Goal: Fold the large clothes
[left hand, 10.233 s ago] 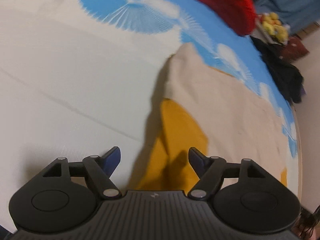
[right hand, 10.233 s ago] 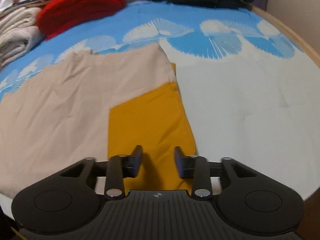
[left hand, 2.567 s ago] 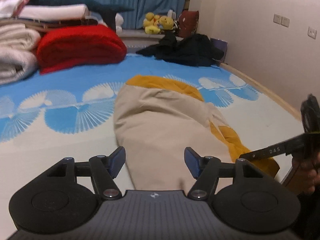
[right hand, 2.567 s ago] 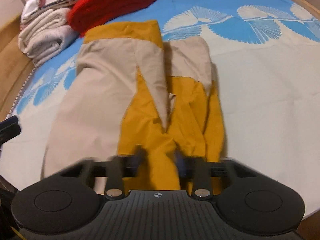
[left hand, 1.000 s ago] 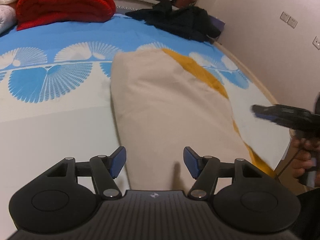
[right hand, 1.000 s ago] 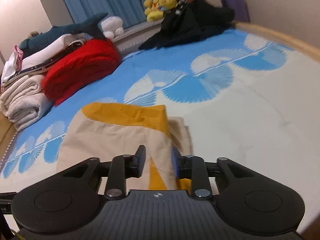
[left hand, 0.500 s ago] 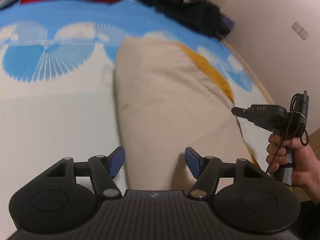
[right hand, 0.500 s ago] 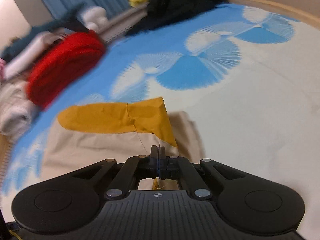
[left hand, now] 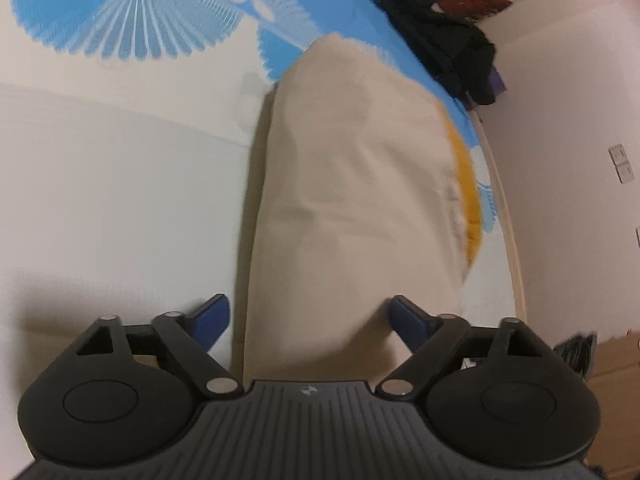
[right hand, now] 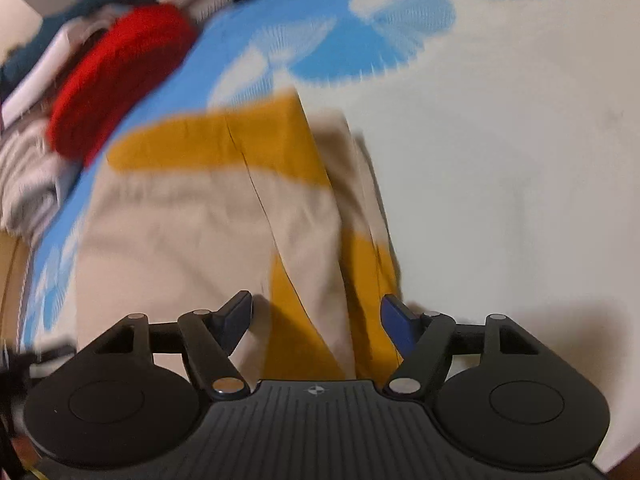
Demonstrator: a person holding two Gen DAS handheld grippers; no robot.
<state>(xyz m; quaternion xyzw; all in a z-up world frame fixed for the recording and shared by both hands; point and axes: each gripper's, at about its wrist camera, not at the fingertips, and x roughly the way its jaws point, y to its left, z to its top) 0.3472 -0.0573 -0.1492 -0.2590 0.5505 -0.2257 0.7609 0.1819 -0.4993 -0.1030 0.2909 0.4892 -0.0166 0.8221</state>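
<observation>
A beige and mustard-yellow garment [left hand: 352, 184] lies folded lengthwise on the bed. In the left wrist view it shows mostly beige with a yellow strip along its right edge. My left gripper [left hand: 308, 316] hovers over the garment's near end, jaws opening wide, the cloth lying between and below the blue pads without being pinched. In the right wrist view the garment [right hand: 192, 224] shows a yellow band at the far end and yellow folds near me. My right gripper [right hand: 316, 312] is over those near folds, its jaws opening, nothing pinched.
The bed sheet [left hand: 100, 184] is white with blue fan shapes. A red blanket [right hand: 120, 80] and folded pale towels [right hand: 24, 184] lie at the bed's far left. Dark clothes [left hand: 448, 40] are piled by the wall. The wooden bed edge [left hand: 508, 216] runs along the right.
Both grippers have sunk toward the garment. The right gripper went from shut half a second ago to wide apart. The left jaws spread wider, and the other hand has left the left view.
</observation>
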